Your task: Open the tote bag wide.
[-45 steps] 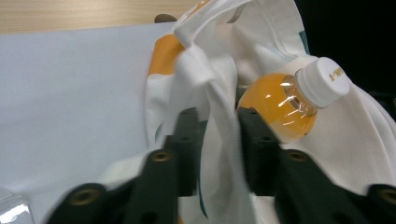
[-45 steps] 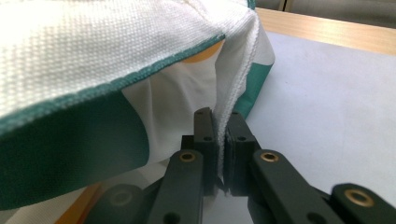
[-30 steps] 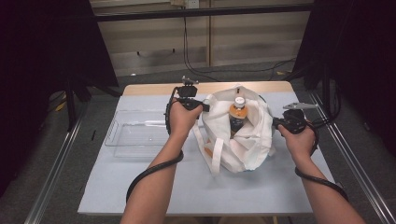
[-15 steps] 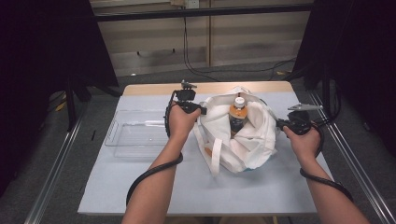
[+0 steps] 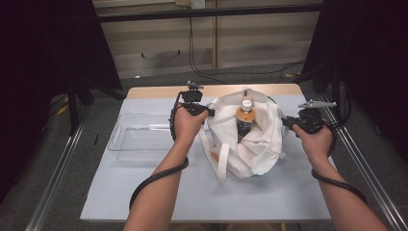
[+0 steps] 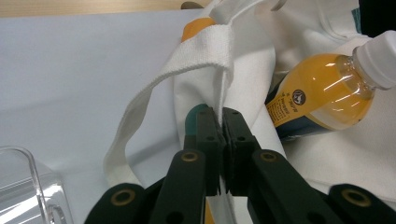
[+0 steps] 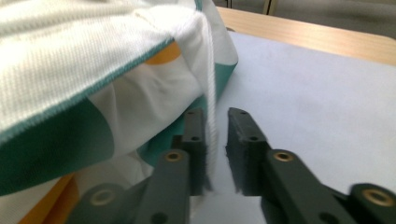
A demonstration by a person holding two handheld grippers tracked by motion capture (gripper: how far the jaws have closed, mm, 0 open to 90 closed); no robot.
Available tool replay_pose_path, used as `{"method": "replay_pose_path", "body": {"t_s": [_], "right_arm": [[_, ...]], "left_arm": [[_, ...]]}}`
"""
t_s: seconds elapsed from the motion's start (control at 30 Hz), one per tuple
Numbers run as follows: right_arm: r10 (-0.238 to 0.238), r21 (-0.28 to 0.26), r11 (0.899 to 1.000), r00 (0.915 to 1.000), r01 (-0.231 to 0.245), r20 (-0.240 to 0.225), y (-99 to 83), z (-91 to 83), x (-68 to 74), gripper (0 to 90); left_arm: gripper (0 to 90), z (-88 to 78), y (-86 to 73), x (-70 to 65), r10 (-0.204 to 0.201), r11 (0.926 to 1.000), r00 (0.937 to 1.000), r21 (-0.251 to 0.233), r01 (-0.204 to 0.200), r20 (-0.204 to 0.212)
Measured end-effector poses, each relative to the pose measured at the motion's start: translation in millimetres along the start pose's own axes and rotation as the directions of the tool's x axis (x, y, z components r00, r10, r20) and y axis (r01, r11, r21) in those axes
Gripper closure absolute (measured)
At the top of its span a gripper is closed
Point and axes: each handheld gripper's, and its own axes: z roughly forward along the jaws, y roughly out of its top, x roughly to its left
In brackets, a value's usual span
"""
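**Mia:** Where was the bag?

**Ben:** The white cloth bag (image 5: pixel 250 139) sat in the middle of the table (image 5: pixel 144 192), on the pale blue cover. Its mouth was pulled wide open.

**Mia:** What was inside?

**Ben:** A bottle (image 5: pixel 244 118) of orange drink with a white cap. From above it stood in the bag's open mouth. In the left gripper view it looked tipped over, with its cap pointing right (that camera turns with the hand).

**Mia:** What was the left gripper doing?

**Ben:** The left gripper (image 6: pixel 219 140) was pressed together on the bag's edge, right where the strap (image 6: pixel 154 93) is sewn on. The cloth ran down between its two black jaws, pinched tight. From above, that gripper (image 5: pixel 209 111) was at the bag's left rim.

**Mia:** And the right one?

**Ben:** The right gripper (image 7: pixel 215 149) was at the bag's other side. Its jaws had just been opening. There was a gap between them, and the bag's white edge hung down in that gap, lying along the left jaw. The jaws were not squeezing it.

**Mia:** Anything else on the table?

**Ben:** A clear plastic tray (image 5: pixel 139 137), just left of the left hand (image 5: pixel 185 127).
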Motion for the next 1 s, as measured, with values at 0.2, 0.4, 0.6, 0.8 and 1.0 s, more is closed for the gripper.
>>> {"method": "replay_pose_path", "body": {"t_s": [0.2, 0.4, 0.6, 0.8, 1.0], "right_arm": [[-0.006, -0.006, 1.0, 1.0, 0.006, 0.0, 11.7, -5.2, 1.1, 69.2], [-0.005, 0.009, 1.0, 1.0, 0.005, 0.004, 24.3, -8.5, 0.4, 58.8], [0.006, 0.014, 1.0, 0.9999, -0.007, 0.015, 32.3, -10.3, -1.0, 52.1], [0.014, 0.005, 1.0, 0.9998, -0.014, 0.018, 38.4, -14.3, -2.7, 49.6], [0.033, -0.001, 0.999, 0.9993, -0.033, 0.017, 41.3, -14.3, -1.8, 46.6]], "left_arm": [[86.8, 0.3, 0.7, -2.1, 0.008, 1.0, 1.0, 0.0, -0.008, -0.005], [86.8, 0.2, 1.3, -3.1, 0.009, 1.0, 0.9999, -0.002, -0.009, -0.006], [87.0, 0.5, 0.7, -2.1, 0.011, 0.9999, 0.9999, 0.0, -0.011, -0.005], [87.0, 1.8, -0.2, -1.5, 0.01, 0.9999, 0.9999, -0.003, -0.01, -0.008], [87.0, 2.3, -0.5, -2.1, 0.012, 0.9999, 0.9998, 0.001, -0.012, -0.013]]}}
